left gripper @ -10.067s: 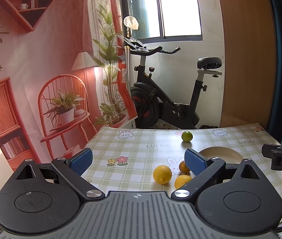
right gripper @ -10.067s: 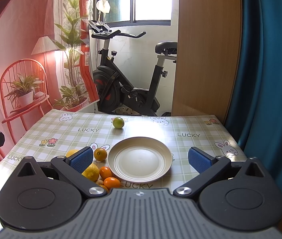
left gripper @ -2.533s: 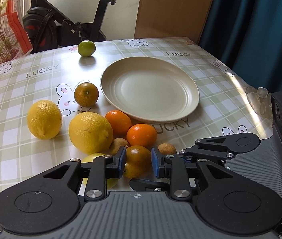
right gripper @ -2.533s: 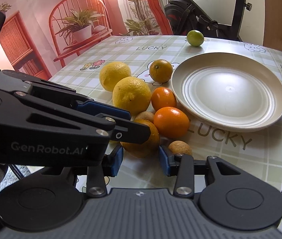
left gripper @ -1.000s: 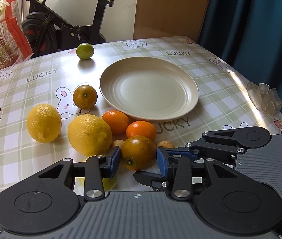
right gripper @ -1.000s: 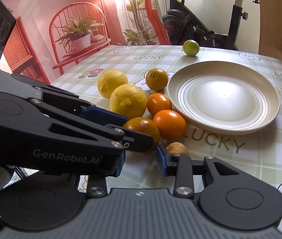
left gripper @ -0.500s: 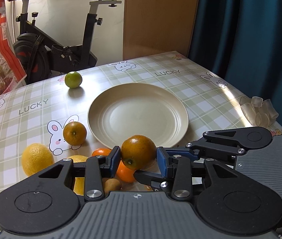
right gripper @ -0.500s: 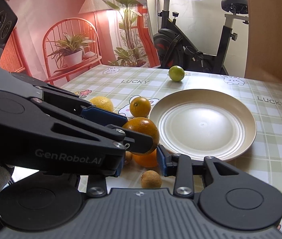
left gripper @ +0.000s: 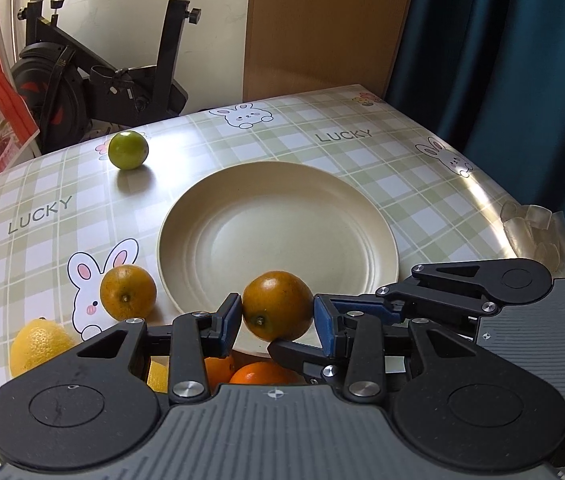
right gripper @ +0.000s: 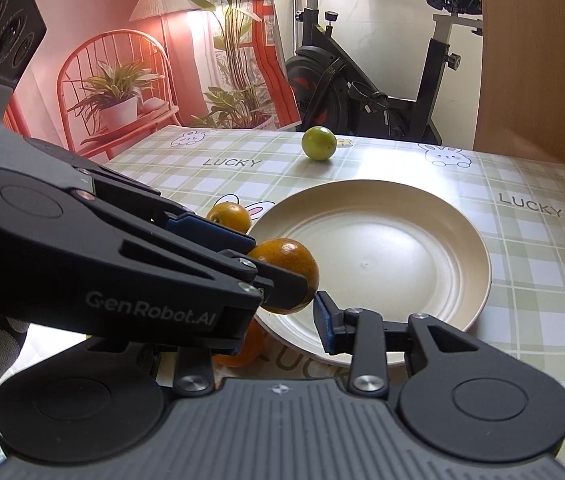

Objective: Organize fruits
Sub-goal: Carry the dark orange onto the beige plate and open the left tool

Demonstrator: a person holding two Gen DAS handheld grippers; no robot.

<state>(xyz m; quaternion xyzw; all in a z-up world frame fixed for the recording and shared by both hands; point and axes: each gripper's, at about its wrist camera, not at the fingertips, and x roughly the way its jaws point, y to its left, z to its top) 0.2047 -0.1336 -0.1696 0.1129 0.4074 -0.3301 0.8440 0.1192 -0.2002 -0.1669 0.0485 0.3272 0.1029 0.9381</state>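
Lemon (left gripper: 38, 342): rests at the far left of the table (left gripper: 382, 160), partly cut off by the left claw's body.
Small orange (left gripper: 127, 292): sits on the checked cloth, just left of the plate rim.
Lime (left gripper: 128, 149): lies alone toward the far edge of the table, well apart from the other fruit.
Left claw (left gripper: 277, 318): clenched on a dark orange (left gripper: 278, 305), blue pads pressed to both sides, the fruit held above the plate's near rim.
Plate (left gripper: 282, 224): cream-coloured, at the middle of the table.
Loose oranges (left gripper: 260, 374): two lie on the cloth beneath the left claw, near the plate.
Right claw (right gripper: 282, 316): partly closed, grasping nothing, its fingers just beside the left claw's.
Clear plastic scrap (left gripper: 538, 228): rests at the table's right edge.
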